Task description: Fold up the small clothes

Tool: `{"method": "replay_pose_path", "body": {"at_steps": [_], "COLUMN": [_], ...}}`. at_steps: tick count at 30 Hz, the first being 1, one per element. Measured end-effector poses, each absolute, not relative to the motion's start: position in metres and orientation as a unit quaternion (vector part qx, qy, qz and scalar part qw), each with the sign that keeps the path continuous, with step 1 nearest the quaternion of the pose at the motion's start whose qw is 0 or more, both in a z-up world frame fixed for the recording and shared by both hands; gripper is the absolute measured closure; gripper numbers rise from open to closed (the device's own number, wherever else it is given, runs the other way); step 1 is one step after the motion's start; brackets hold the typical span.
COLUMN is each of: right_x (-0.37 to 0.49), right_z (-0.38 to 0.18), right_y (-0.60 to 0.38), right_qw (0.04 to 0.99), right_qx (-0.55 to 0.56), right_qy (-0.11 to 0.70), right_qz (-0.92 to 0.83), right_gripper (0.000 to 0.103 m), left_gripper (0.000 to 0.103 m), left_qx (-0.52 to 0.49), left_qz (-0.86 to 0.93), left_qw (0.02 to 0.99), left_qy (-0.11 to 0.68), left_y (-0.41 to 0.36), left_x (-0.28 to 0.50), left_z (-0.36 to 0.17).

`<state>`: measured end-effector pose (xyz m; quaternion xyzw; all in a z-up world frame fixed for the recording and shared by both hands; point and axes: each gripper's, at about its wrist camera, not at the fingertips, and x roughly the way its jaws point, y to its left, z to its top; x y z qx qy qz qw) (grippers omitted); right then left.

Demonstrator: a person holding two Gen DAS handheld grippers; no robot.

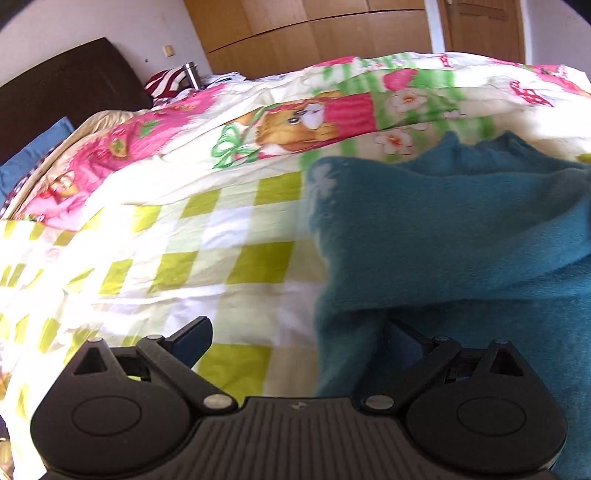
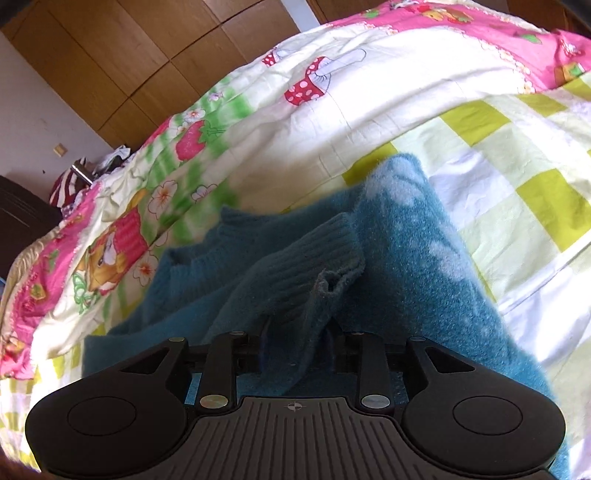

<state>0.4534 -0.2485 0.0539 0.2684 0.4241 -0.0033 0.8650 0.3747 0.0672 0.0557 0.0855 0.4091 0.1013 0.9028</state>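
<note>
A small teal knitted sweater point(image 1: 443, 236) with pale flower marks lies rumpled on the bed quilt point(image 1: 192, 236). My left gripper point(image 1: 295, 339) is open at the sweater's left edge; its left finger is over the checked quilt and its right finger is partly covered by teal fabric. In the right wrist view the sweater point(image 2: 417, 240) fills the centre, with a ribbed sleeve cuff point(image 2: 321, 251) folded across it. My right gripper point(image 2: 299, 339) is shut on a bunch of sleeve fabric, and the fingertips are hidden in it.
The quilt point(image 2: 369, 122) is cream with green checks, pink bands and cartoon prints. A dark headboard point(image 1: 70, 85), a blue pillow point(image 1: 33, 155), a metal flask point(image 1: 192, 74) and striped cloth sit at the bed's far end. A wooden wardrobe point(image 1: 314, 29) stands behind.
</note>
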Motion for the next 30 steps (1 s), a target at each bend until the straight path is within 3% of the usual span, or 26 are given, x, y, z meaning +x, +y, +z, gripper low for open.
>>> {"method": "replay_pose_path", "body": {"at_steps": [5,8,14,22,25,28,30], "right_x": [0.456,0.458,0.458,0.435,0.428,0.438,0.432], "right_z": [0.056,0.069,0.057,0.085,0.092,0.069,0.073], "right_y": [-0.241,-0.234,-0.230,-0.238,-0.238,-0.235,-0.233], "right_qw": [0.865,0.884,0.885,0.895,0.901,0.882,0.889], "right_qx": [0.256,0.220,0.153,0.180,0.168,0.123,0.119], "right_qy": [0.430,0.413,0.437,0.408,0.400,0.454,0.440], "right_qz": [-0.020,-0.027,-0.045,-0.010,-0.014,-0.041,-0.036], "right_gripper": [0.073,0.084,0.086,0.095,0.095,0.086,0.085], "left_gripper": [0.000,0.000,0.000,0.000,0.000,0.000,0.000], "left_qx": [0.061,0.069,0.079,0.096,0.108,0.105,0.099], "left_qz": [0.109,0.129,0.137,0.116,0.103,0.089,0.082], "left_qw": [0.907,0.913,0.899,0.904,0.911,0.916,0.920], "left_qy": [0.402,0.380,0.409,0.400,0.384,0.376,0.369], "left_y": [0.075,0.071,0.081,0.080,0.075,0.073,0.072], "left_x": [0.382,0.386,0.381,0.366,0.359,0.355,0.353], "left_z": [0.059,0.063,0.048,0.069,0.078,0.086,0.094]}}
